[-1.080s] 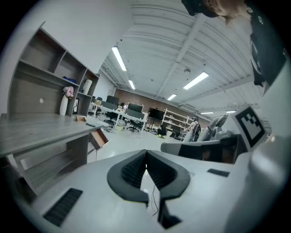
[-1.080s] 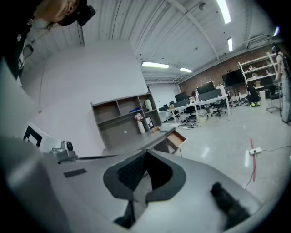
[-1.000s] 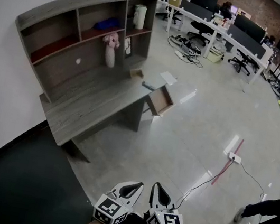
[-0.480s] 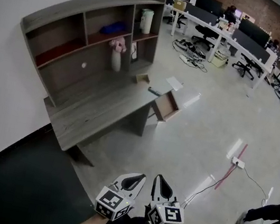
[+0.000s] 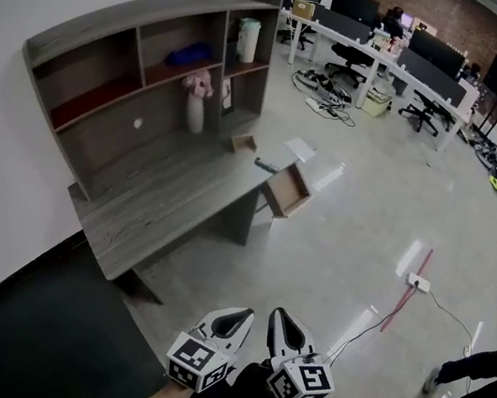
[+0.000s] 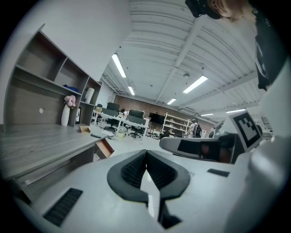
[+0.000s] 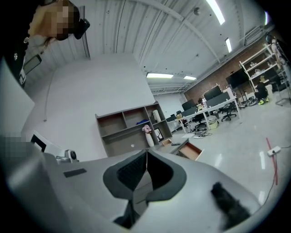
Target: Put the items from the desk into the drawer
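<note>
A grey wooden desk with a shelf unit stands against the wall, well ahead of me. Its drawer is pulled out at the right end and looks empty. On the desktop near that end lie a small wooden box, a dark flat item and a white sheet. My left gripper and right gripper hang side by side low in the head view, both shut and empty, far from the desk. The desk and drawer show in the left gripper view, the drawer in the right.
A white vase with pink flowers stands on the desk, and a jar and blue item sit on the shelves. A power strip with a red cable lies on the floor. A person's legs are at the right. Office desks with chairs fill the back.
The view has swayed slightly across the room. Both grippers stay shut, side by side at the bottom of the picture. Nothing on the desk has moved.
</note>
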Motion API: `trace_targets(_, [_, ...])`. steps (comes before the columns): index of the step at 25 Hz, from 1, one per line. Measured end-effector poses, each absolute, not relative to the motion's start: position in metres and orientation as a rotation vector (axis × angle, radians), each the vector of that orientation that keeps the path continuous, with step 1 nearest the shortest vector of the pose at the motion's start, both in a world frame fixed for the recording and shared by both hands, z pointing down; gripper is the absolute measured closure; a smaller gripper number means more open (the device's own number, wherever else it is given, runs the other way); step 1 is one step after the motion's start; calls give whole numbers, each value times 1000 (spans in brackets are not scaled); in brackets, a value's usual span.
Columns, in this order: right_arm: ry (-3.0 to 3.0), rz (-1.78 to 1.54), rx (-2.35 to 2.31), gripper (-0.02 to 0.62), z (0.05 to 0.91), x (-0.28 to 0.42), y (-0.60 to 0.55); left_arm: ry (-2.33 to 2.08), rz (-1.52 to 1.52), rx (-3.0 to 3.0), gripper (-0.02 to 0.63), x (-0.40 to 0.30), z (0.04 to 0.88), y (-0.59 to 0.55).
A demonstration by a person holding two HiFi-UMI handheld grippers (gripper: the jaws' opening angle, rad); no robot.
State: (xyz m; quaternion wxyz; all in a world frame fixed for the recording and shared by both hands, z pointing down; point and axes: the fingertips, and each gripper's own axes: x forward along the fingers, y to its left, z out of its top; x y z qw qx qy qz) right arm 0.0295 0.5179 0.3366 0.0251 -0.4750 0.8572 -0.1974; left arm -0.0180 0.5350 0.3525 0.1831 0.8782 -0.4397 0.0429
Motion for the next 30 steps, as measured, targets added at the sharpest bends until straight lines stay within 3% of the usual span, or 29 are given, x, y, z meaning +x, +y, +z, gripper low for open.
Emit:
trace_targets(14, [2658, -704, -1468, 583, 357, 38, 500, -1221, 149, 2434, 595, -19, 371, 520])
trace_targets(30, [2654, -763, -1486, 583, 369, 78, 388, -1223, 153, 2444, 595, 16, 367, 409])
